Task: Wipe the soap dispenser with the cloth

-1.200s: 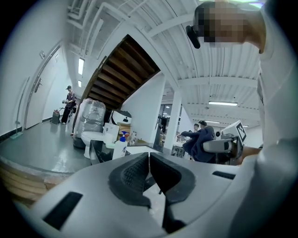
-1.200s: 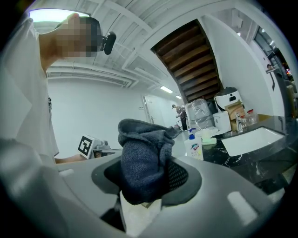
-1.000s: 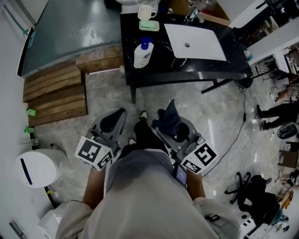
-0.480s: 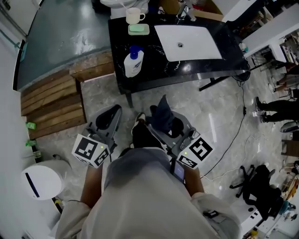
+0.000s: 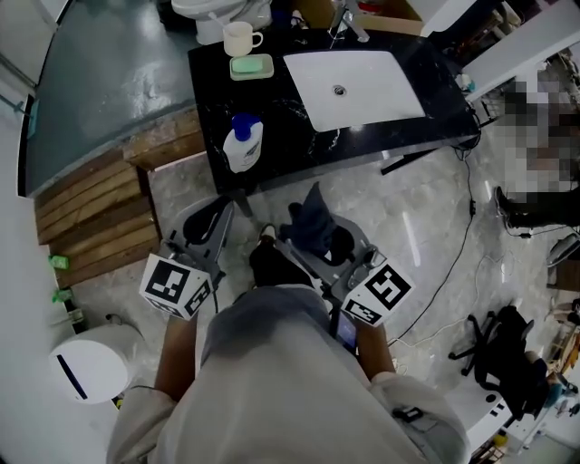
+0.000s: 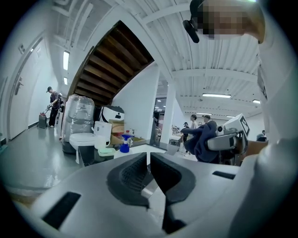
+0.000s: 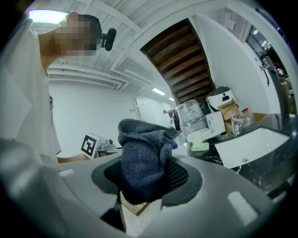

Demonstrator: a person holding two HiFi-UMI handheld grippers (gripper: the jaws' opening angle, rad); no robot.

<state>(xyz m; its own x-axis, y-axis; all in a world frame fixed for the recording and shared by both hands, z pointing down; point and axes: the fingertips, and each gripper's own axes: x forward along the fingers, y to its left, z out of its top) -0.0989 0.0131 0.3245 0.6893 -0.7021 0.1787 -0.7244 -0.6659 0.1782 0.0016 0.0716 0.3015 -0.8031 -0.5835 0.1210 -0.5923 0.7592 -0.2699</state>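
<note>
- Pinching the dark blue cloth [image 7: 142,162], R tongs [image 7: 146,179] are clamped on its lower part; the rest bunches up above the jaws.
- L tongs [image 6: 149,160]: jaws pressed together, only a thin slit btw them, nothing held, touching nothing.
- Both tongs are level w/ each other in front of the person, over the marble floor [image 5: 426,227], short of the bench [image 5: 272,118]. L and R are apart, w/ the person's dark shoe on the floor btw them.
- Bench's near edge runs across just ahead of the tips; its near-left corner lies ahead of the L tongs.
- Wooden platform [image 5: 91,217] is left of the L tongs, a white bin [image 5: 91,362] further back on that side.
- Right side: open floor, w/ a cable [image 5: 453,272] trailing across it.
- Soap dispenser [image 5: 242,147], a white bottle w/ blue pump, stands upright on the bench's near-left corner, close to the edge. It's ahead of the L tongs, ahead and left of the R tongs and cloth, touching neither.
- Behind it on the bench: green soap dish [image 5: 251,66] and white cup [image 5: 238,38]. White sink basin [image 5: 362,86] is to the dispenser's right, faucet [image 5: 349,20] at the far side.
</note>
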